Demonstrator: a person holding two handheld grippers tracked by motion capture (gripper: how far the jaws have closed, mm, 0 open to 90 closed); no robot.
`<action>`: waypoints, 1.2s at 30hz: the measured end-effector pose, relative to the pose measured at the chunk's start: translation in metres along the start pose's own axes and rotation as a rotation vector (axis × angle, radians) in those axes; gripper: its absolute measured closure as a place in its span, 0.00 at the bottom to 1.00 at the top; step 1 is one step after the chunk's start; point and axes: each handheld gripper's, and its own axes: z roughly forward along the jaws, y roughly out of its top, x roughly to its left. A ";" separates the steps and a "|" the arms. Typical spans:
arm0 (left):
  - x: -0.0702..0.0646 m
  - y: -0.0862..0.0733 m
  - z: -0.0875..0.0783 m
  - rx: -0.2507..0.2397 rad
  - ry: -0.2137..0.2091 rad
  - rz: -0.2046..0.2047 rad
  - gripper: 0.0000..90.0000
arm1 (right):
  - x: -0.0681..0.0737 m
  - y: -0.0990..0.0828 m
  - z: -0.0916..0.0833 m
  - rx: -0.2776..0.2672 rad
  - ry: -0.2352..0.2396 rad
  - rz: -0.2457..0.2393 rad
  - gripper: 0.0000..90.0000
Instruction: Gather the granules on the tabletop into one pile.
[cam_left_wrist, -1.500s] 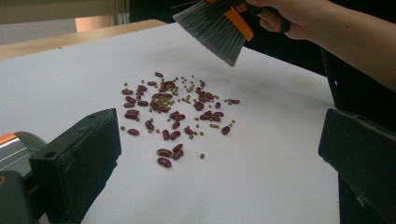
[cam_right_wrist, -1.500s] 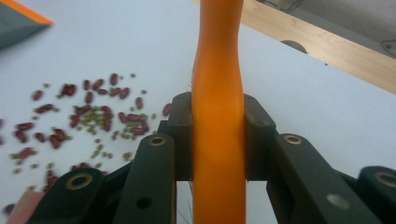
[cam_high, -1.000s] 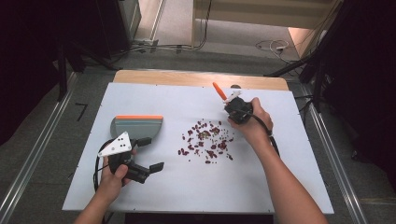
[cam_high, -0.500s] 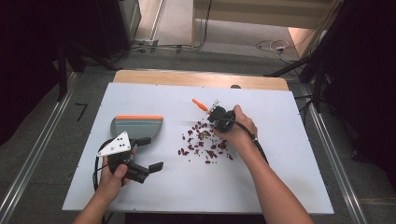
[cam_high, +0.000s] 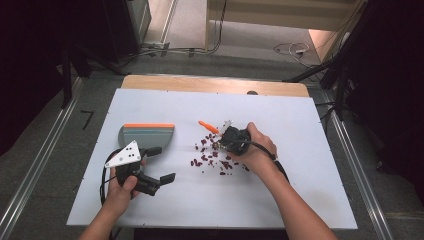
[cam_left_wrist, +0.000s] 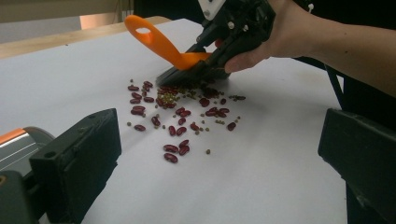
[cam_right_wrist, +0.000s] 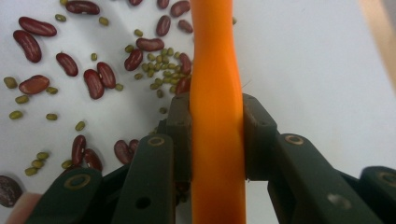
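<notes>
An orange-handled brush (cam_left_wrist: 173, 52) is clamped by its handle between the jaws of the right hand-held gripper (cam_high: 227, 140), its dark bristles set down at the far edge of red beans (cam_left_wrist: 180, 122) and small green beans (cam_right_wrist: 161, 63) scattered on the white table (cam_high: 300, 130). The left hand-held gripper (cam_high: 162, 165) is held with jaws spread wide and nothing between them, just beside a grey, orange-edged dustpan (cam_high: 146, 135) at the table's left.
</notes>
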 end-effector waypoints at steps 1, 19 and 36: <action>0.000 0.000 0.000 -0.001 0.001 0.000 0.00 | 0.000 0.000 -0.002 -0.009 -0.006 0.002 0.76; -0.001 0.000 -0.006 -0.034 0.028 0.021 0.00 | -0.036 0.065 0.043 -0.055 -0.050 -0.050 0.76; 0.001 0.000 -0.009 -0.042 0.047 0.016 0.00 | 0.018 0.033 0.020 -0.090 0.094 -0.240 0.74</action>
